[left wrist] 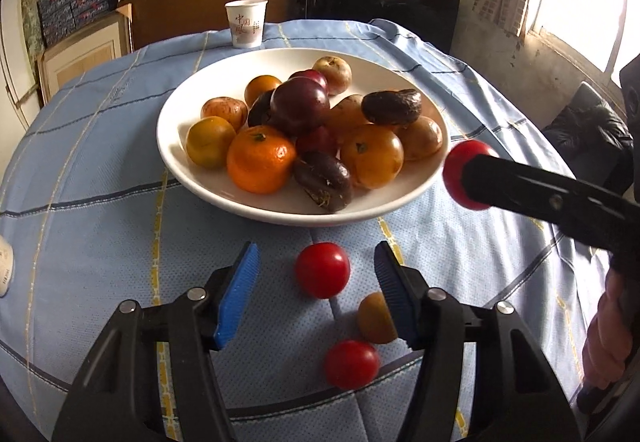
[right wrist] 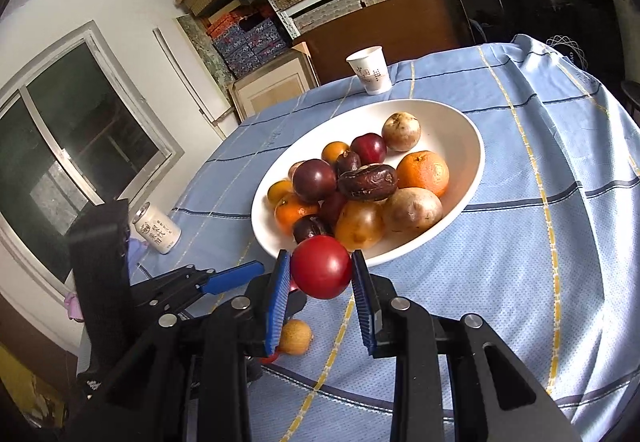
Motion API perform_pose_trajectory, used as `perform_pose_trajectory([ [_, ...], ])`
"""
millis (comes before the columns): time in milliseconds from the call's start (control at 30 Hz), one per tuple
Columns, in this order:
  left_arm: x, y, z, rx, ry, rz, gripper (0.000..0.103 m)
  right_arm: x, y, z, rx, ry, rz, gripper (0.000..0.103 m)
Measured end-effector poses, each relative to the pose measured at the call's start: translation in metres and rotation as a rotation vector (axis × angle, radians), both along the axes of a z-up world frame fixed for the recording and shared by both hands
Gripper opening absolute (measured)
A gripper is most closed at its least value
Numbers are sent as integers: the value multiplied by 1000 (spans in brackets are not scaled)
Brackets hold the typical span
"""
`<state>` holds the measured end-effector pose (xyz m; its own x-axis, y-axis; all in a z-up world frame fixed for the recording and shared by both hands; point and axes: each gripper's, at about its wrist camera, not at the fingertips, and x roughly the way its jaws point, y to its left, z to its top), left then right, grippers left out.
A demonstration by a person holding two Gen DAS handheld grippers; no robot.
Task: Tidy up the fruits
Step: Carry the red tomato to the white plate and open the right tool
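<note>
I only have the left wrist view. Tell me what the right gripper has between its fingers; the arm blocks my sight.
Observer: The right gripper is shut on a red tomato, held by both blue pads.
Operator: Report where it sits against the bowl.
Observer: Just before the near rim of the white bowl; whether it is over the rim I cannot tell.
Operator: Name what lies at my far left edge.
Observer: A white drink can, lying on its side on the blue cloth.

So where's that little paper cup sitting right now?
The paper cup stands upright on the blue tablecloth at the table's far edge, just behind the white fruit bowl, slightly to its left in the left wrist view.
</note>
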<state>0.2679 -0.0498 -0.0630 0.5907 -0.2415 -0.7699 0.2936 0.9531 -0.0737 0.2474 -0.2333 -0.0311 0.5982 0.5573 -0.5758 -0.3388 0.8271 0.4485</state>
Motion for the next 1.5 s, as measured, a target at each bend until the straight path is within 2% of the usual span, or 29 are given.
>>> perform_pose_trajectory([
  [67, 4, 1, -3, -15, 26, -1, 46, -1, 1, 1, -2, -3, 2, 31],
  [300, 12, 3, -11, -57, 75, -11, 32, -2, 1, 1, -1, -2, -1, 31],
  [433, 11, 3, -11, -54, 77, -11, 29, -1, 0, 1, -2, -1, -1, 31],
  [567, 6, 15, -6, -146, 99, -2, 29, -2, -1, 1, 2, -1, -4, 31],
  [667, -3, 20, 9, -145, 33, 14, 29, -2, -2, 2, 7, -8, -2, 31],
  [767, -3, 25, 36, -155, -72, 32, 29, -6, -3, 9, 2, -76, -19, 31],
  [833, 7, 26, 50, -153, -117, 47, 29, -4, -5, 18, -4, -159, -51, 31],
  [900, 29, 25, 63, -162, -144, 45, 29, 7, -6, 23, -11, -203, -80, 31],
  [1033, 80, 20, 65, -119, -126, 79, 29, 45, -6, 21, -9, -188, -107, 31],
  [1167, 107, 15, 55, -95, -93, 94, 29, 73, -5, 14, -26, -167, -127, 31],
  [1233, 110, 15, 55, -74, -102, 120, 53, 84, -6, 11, -14, -155, -122, 34],
  [1267, 107, 17, 59, -64, -116, 148, 85, 86, -6, 10, -4, -156, -123, 38],
  [1300, 99, 20, 66, -65, -149, 180, 96, 85, -8, 12, 7, -167, -126, 56],
  [1333, 91, 23, 71, -73, -180, 193, 97, 81, -9, 14, 10, -179, -128, 64],
  [1400, 71, 26, 83, -73, -223, 189, 99, 71, -11, 23, 15, -208, -110, 64],
  [1500, 38, 33, 86, -44, -237, 197, 99, 48, -12, 36, 30, -232, -68, 65],
])
